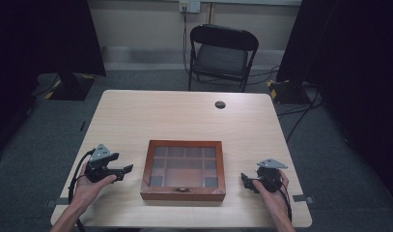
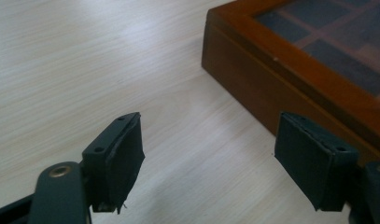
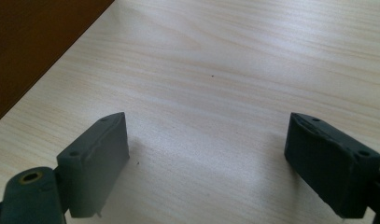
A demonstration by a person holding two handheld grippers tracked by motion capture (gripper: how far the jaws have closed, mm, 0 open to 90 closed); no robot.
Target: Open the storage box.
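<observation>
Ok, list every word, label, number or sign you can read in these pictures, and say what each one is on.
No readable text anywhere.
Wooden box: no lettering on its frame or glass lid.
Left gripper and right gripper: no markings that can be read.
Wall socket: too small and blurred to tell if anything is printed on it.
Table and chair: plain, no labels.
</observation>
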